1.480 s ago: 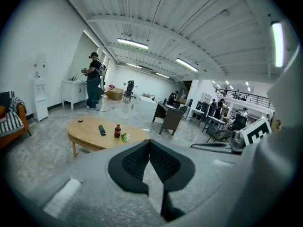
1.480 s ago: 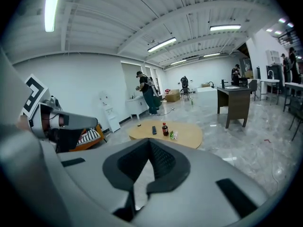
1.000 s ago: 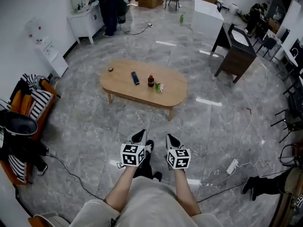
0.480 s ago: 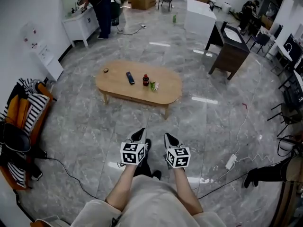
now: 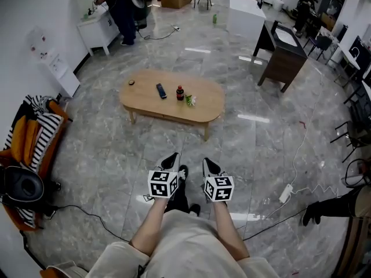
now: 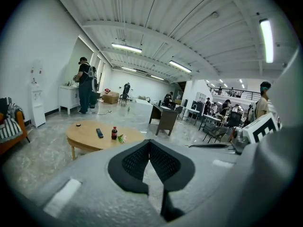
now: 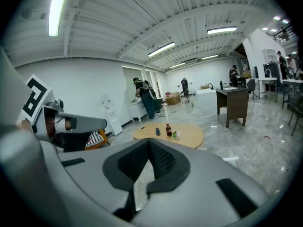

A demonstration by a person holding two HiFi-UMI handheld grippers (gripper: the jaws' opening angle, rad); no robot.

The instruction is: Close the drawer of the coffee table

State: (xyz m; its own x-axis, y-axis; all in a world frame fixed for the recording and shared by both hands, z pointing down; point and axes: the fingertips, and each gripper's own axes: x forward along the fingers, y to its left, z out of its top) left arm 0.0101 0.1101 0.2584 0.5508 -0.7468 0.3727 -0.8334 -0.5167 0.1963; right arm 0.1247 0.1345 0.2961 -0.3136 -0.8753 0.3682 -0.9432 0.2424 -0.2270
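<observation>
Left gripper (image 5: 172, 157) and right gripper (image 5: 210, 163) hang side by side, jaws pressed together on nothing, well short of the coffee table (image 5: 208, 100) out on the grey floor (image 5: 110, 149), remote (image 5: 162, 90) and bottle (image 5: 179, 92) on its surface, drawer too small to make out.
</observation>
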